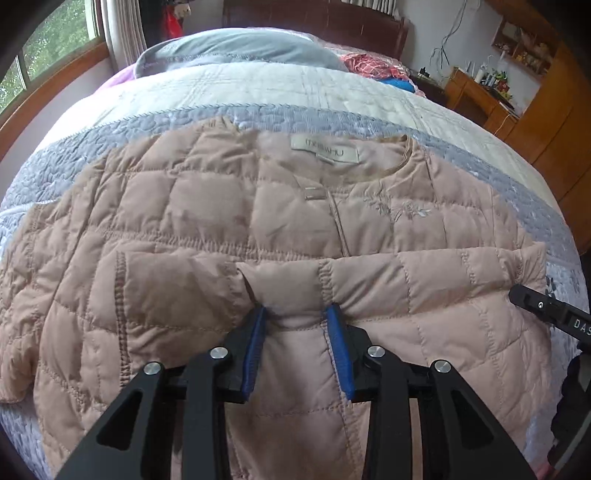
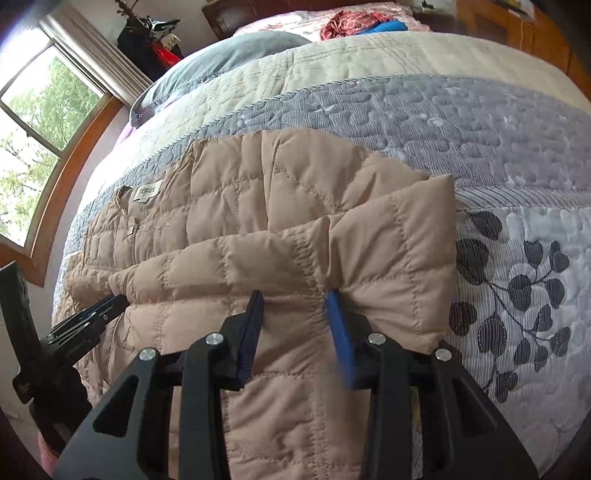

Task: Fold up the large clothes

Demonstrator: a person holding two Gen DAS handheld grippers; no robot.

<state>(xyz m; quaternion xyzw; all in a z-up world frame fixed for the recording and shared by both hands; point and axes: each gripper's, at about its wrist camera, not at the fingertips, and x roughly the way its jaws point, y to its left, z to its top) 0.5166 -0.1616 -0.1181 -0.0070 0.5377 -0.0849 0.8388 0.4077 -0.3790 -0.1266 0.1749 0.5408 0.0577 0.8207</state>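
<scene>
A beige quilted jacket (image 1: 207,229) lies front up on the bed, its collar and label (image 1: 325,149) toward the headboard. Its lower part is folded up across the chest. My left gripper (image 1: 297,310) is shut on the folded edge near the jacket's middle. My right gripper (image 2: 295,295) is shut on the same folded edge near the jacket's (image 2: 280,206) right side. The right gripper shows at the right edge of the left wrist view (image 1: 532,301). The left gripper shows at the left of the right wrist view (image 2: 110,301).
The bed has a grey and cream quilt (image 1: 280,92) with a leaf pattern (image 2: 524,280) at the right. A grey pillow (image 1: 240,48) and loose coloured clothes (image 2: 354,20) lie by the wooden headboard (image 1: 314,18). A window (image 2: 33,122) is at the left, wooden furniture (image 1: 491,99) at the right.
</scene>
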